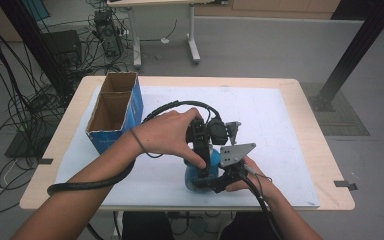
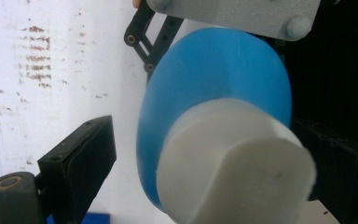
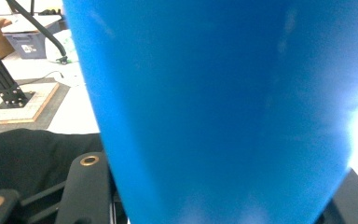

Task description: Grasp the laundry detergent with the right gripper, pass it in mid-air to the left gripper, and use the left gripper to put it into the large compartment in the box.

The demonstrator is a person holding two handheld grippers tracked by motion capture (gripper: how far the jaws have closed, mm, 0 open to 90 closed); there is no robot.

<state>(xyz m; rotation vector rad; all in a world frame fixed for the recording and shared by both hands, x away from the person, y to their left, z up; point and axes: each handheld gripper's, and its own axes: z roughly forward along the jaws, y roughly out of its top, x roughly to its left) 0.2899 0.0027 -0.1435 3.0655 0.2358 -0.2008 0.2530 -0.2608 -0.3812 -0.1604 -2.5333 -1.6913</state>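
Blue plastic is what both tools meet at: a blue bottle [image 1: 196, 176] with a white cap [image 2: 235, 163] sits low in the middle of the high view, near the front edge of the desk [image 1: 300, 100], over the white sheet [image 1: 265, 115] that covers most of the desk top.

Right tool [image 1: 215, 182], in the hand at the lower middle of that frame, is clenched on the bottle's body. In the right gripper view the blue wall [image 3: 223, 112] runs from the top edge to the bottom, and the two black jaws rise at the lower left and lower right, pressed close against its sides. Its grey three-cornered plate [image 1: 236, 152] stands just right of the bottle in the high view.

Left tool [image 1: 202, 150] comes down from above, held by the left hand [image 1: 167, 132] at the centre of the frame, with its cable looping back over the forearm. In the left gripper view the cap end points at the camera in the lower middle, the blue shoulder widening behind it. One black jaw stands at the lower left, clear of the cap with white sheet showing between them; the other jaw is a dark mass along the right edge, close to the cap. This tool is released, with the cap between its jaws.

An open blue cardboard box [image 1: 115, 112] stands at the upper left of the desk, well apart from the bottle.
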